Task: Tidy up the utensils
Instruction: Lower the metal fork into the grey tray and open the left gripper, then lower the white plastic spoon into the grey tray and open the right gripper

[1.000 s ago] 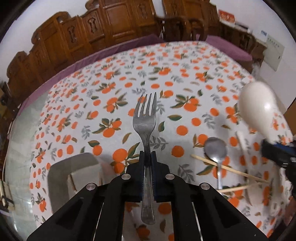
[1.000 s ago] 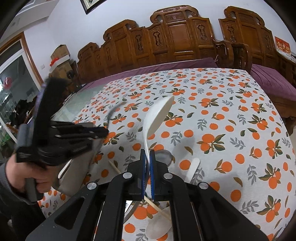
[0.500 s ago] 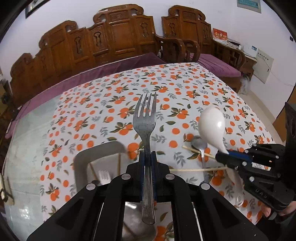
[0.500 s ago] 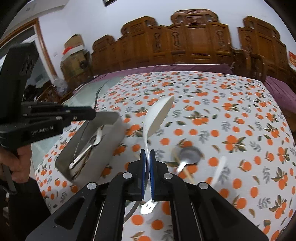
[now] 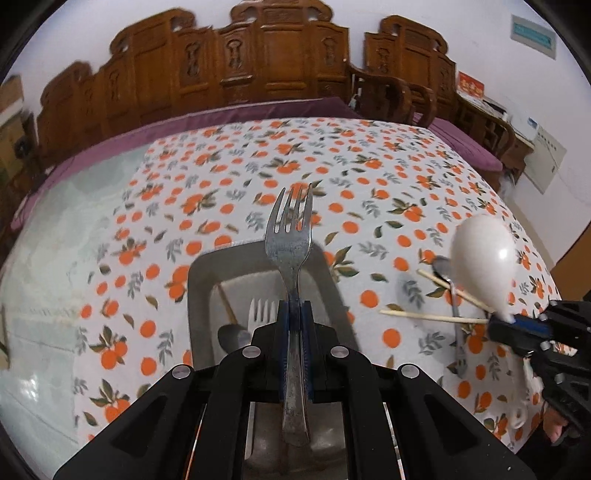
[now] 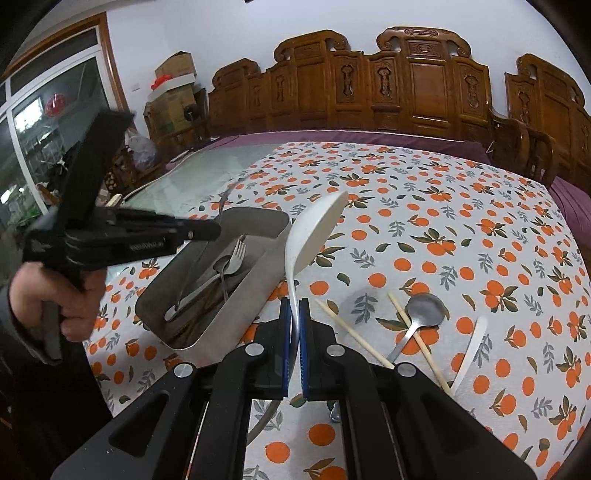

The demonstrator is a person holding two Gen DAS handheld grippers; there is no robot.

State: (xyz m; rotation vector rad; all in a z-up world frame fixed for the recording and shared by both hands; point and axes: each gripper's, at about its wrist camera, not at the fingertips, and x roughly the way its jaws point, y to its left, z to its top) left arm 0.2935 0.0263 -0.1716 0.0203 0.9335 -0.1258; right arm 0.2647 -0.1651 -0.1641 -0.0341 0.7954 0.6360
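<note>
- My left gripper is clamped on the handle of a metal fork, tines pointing away from me, held above the metal tray.
- My right gripper is pinched on the thin handle of a white spoon, bowl raised over the tablecloth, just beside the tray's near corner.
- In the tray I see a white plastic fork, a metal spoon bowl and one chopstick; the right wrist view shows a metal fork and spoon lying together there.
- On the cloth outside the tray lie a metal spoon, two chopsticks crossing near it, and a white strip-like utensil that I cannot identify.
- There is small white lettering on the left gripper's side in the right wrist view, too blurred for me to read.
- The red sign and the teal plaque on the far wall carry writing I cannot make out.
- A hand grips the left tool's handle.
</note>
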